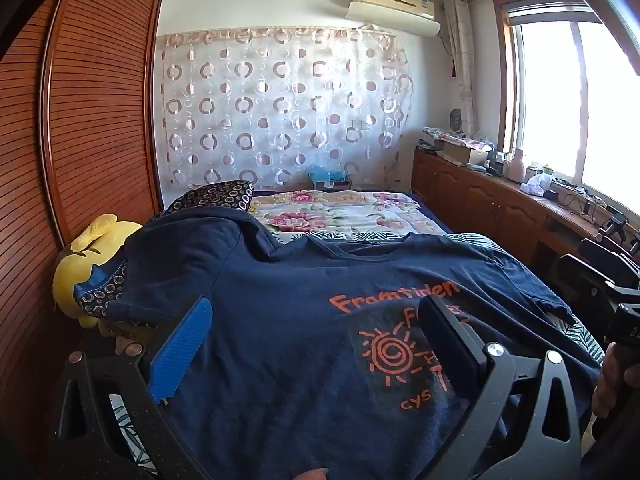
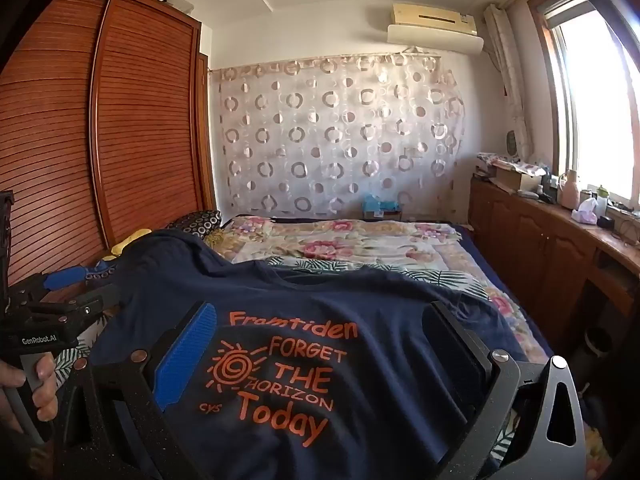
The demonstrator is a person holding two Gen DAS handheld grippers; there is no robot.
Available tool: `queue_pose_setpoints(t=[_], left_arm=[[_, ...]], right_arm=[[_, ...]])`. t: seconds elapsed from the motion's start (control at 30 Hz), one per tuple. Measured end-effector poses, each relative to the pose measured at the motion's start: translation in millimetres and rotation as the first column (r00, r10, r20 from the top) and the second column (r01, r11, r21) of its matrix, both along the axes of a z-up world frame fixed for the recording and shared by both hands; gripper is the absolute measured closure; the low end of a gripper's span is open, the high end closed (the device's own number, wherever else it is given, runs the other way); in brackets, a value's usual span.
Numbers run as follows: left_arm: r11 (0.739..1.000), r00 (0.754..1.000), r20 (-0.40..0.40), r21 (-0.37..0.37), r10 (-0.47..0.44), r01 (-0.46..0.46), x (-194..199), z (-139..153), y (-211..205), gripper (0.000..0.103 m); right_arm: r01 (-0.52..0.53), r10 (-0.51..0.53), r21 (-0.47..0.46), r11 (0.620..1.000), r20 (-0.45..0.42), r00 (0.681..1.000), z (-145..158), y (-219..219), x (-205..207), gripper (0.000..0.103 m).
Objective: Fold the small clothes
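Lying flat: navy T-shirt [image 2: 304, 296] spread print-up on the bed [image 2: 360, 244], under and ahead of both pairs of tongs, collar at the far end
Print: orange lettering — "Framtiden", "FORGET THE HORIZON", "Today" — with a spiral sun [image 2: 234, 366], sitting between the fingers of the right tongs [image 2: 320, 344]
Left tongs [image 1: 316, 330]: spread wide above the shirt's lower half, nothing held; blue pad [image 1: 182, 352] on one finger, the other finger black and crossing part of the print
Right tongs: also wide open, hovering over the chest print with nothing between the fingers; whether the tips touch the cloth cannot be told
Sleeve: far-left sleeve [image 1: 192, 236] humped up over a yellow plush toy [image 1: 86, 256], beyond the left tongs' blue pad
Hands: left hand [image 2: 28, 384] grips a grey handle at the left edge of the right wrist view; right hand [image 1: 616, 384] shows at the right edge of the left wrist view
Beyond the shirt: floral quilt [image 2: 348, 248] covers the far part of the bed, a dark ring-patterned pillow [image 1: 218, 196] at its left
Left of the tongs: slatted wooden wardrobe [image 2: 100, 128]
Far ahead: sheer curtain with circles [image 1: 280, 108], air conditioner [image 1: 394, 6] above it
Right of the tongs: wooden cabinet [image 1: 480, 196] with clutter on top, under a bright window [image 1: 580, 104]
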State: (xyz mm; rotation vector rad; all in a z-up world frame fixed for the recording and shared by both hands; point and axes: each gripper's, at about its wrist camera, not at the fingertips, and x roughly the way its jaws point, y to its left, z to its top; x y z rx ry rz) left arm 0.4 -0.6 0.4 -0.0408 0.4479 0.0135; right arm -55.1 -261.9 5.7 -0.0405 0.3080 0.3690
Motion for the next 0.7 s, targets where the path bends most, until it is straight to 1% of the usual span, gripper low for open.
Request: queue_pose_setpoints(t=[0.13, 0.17, 0.2, 0.33, 0.37, 0.7], left_arm=[[1.0, 1.0, 0.007, -0.006, -0.009, 0.009, 0.5, 0.2, -0.8, 0.0], [1.0, 1.0, 0.008, -0.011, -0.01, 0.01, 0.0, 3.6, 5.6, 0.0], [1.0, 1.0, 0.017, 0.001, -0.005, 0.005, -4.4, 1.0, 1.5, 0.0], [1.0, 1.0, 0.021, -0.005, -0.004, 0.004, -10.0, 3.3, 0.3, 0.0], [1.0, 1.0, 0.016, -0.003, -0.001, 0.001, -5.8, 1.7, -0.4, 0.0], [1.0, 1.0, 0.023, 0.006, 0.007, -0.007, -11.2, 6.9, -2.1, 0.0]], right_arm=[[0.0, 0.0, 0.007, 1.0, -0.002, 1.0, 0.0, 0.0, 0.0, 0.0], [0.001, -0.001, 0.008, 1.0, -0.001, 1.0, 0.1, -0.1, -0.1, 0.0], [0.0, 0.0, 0.009, 1.0, -0.001, 1.0, 0.1, 0.2, -0.3, 0.0], [-0.001, 0.001, 0.011, 1.0, -0.002, 1.0, -0.1, 1.3, -1.8, 0.0], [-0.001, 0.001, 0.01, 1.0, -0.001, 1.0, -0.1, 2.5, -2.3, 0.0], [0.0, 0.0, 0.012, 1.0, -0.007, 1.0, -0.2, -0.8, 0.3, 0.0]])
